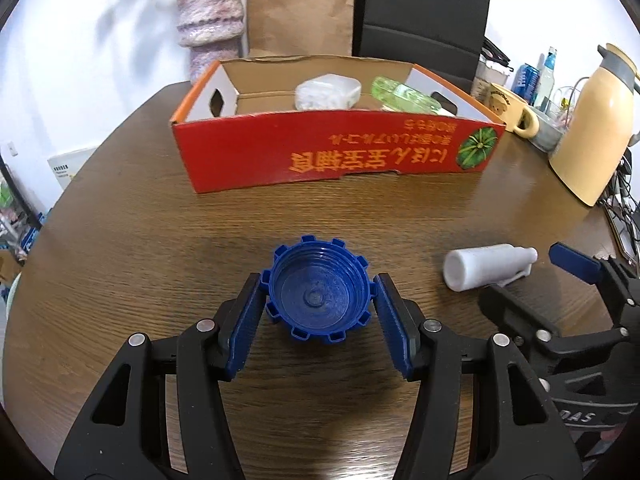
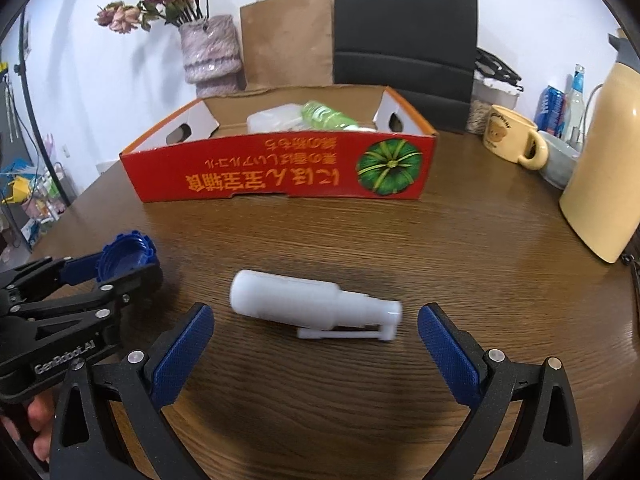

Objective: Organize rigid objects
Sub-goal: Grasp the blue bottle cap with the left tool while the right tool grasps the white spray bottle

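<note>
A blue notched screw cap (image 1: pixel 320 292) sits open side up between the pads of my left gripper (image 1: pixel 318 312); the pads press its sides. It also shows in the right wrist view (image 2: pixel 126 258). A white spray bottle (image 2: pixel 308 306) lies on its side on the wooden table (image 2: pixel 440 248), just ahead of my right gripper (image 2: pixel 316 344), which is open wide and empty. The bottle also shows in the left wrist view (image 1: pixel 486 266). A red cardboard box (image 1: pixel 332 152) stands at the back, holding a white container (image 1: pixel 326 92) and a green bottle (image 1: pixel 404 98).
A cream thermos (image 1: pixel 592 132) and a cream mug (image 1: pixel 508 114) stand at the right. A knitted vase with dried flowers (image 2: pixel 208 54), a brown paper bag (image 2: pixel 286 38) and a black bag (image 2: pixel 404 28) stand behind the box.
</note>
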A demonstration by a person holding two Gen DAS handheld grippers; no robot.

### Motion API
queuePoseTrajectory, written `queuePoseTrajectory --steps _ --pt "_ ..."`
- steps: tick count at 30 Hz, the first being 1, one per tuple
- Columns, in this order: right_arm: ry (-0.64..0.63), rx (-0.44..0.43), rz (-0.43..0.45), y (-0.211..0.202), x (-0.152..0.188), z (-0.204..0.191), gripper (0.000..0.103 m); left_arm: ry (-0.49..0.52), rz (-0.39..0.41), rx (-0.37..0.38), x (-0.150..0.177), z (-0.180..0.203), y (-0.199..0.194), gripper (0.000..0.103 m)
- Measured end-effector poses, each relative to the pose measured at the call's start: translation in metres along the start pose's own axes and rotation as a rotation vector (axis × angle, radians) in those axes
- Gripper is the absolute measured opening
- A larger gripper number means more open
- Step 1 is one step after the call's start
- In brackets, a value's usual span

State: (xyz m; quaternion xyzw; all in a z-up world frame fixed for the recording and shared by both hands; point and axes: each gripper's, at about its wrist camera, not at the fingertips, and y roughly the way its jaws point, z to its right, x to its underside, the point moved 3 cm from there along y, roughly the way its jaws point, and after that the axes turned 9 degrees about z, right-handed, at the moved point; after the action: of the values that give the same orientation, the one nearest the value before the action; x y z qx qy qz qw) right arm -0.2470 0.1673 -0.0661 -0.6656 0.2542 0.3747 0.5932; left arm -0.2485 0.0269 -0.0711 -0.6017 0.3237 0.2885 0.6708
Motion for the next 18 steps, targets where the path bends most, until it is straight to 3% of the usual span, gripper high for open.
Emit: queuePoseTrajectory --steps 7,18 --pt "0.052 0.055 -0.047 0.017 -0.004 0.003 0.103 -0.013 0.004 -0.001 -0.003 -0.015 -0.002 0.052" --pt "0.097 0.073 -0.127 0.036 -0.002 0.008 0.103 -0.020 0.009 -0.003 -0.002 -0.020 -0.003 0.052"
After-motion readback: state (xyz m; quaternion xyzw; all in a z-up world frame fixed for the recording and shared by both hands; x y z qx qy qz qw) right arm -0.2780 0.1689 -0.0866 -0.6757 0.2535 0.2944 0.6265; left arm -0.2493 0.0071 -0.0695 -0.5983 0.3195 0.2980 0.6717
